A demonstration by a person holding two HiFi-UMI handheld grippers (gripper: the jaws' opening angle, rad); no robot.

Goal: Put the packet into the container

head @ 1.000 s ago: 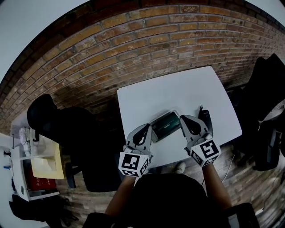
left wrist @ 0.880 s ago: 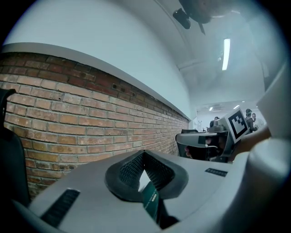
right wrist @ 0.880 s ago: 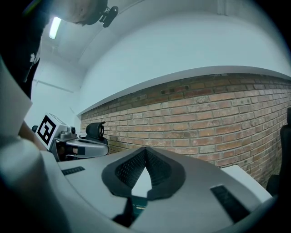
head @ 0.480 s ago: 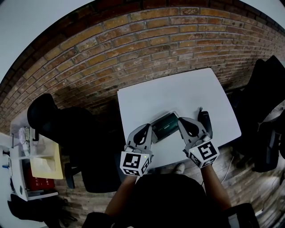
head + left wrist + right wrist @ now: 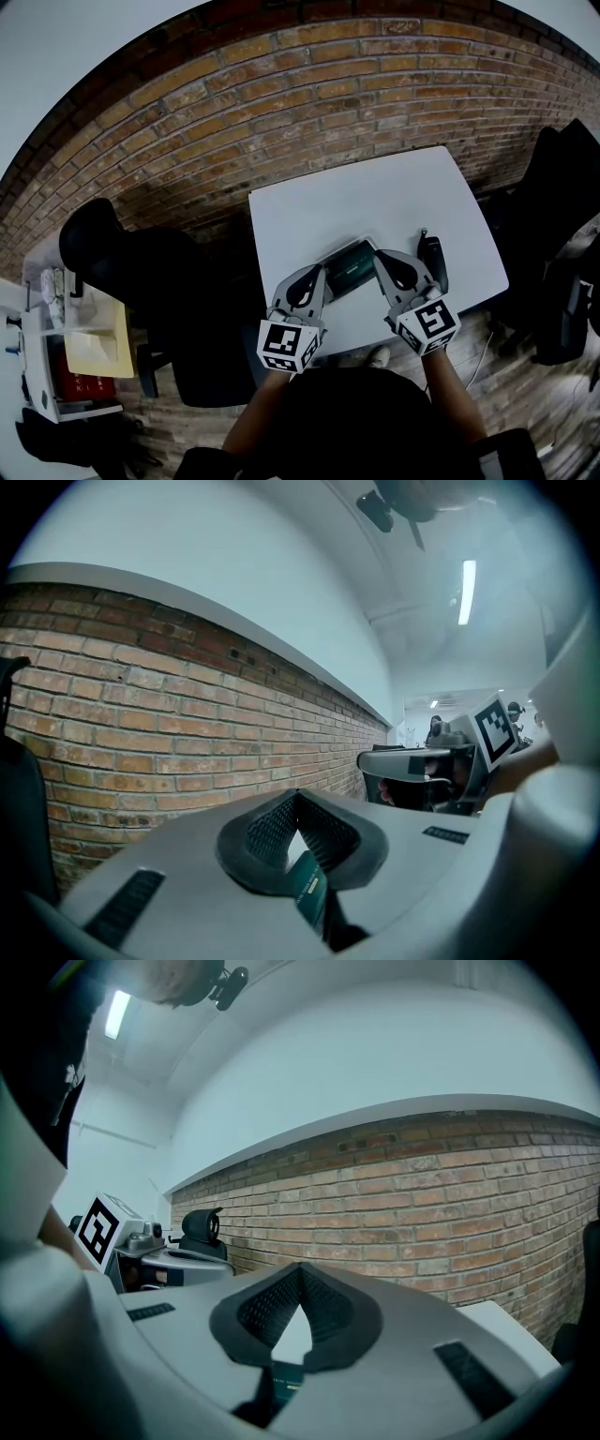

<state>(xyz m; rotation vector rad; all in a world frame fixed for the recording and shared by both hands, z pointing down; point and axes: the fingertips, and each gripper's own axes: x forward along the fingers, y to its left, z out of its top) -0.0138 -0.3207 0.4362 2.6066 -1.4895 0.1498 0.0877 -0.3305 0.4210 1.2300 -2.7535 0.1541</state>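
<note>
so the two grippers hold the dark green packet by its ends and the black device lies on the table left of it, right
Not quite. The black device lies on the table right of the packet, beside the right gripper; the head view shows it. The left gripper and the right one do hold the packet by its ends.

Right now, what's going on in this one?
A person stands at a white table with a gripper in each hand. The left gripper is shut on one end of a dark green packet. The right gripper looks to be pinching the opposite end, so the packet is held between them over the table. A dark object lies beside the right gripper. The packet is not in any container yet.
</note>
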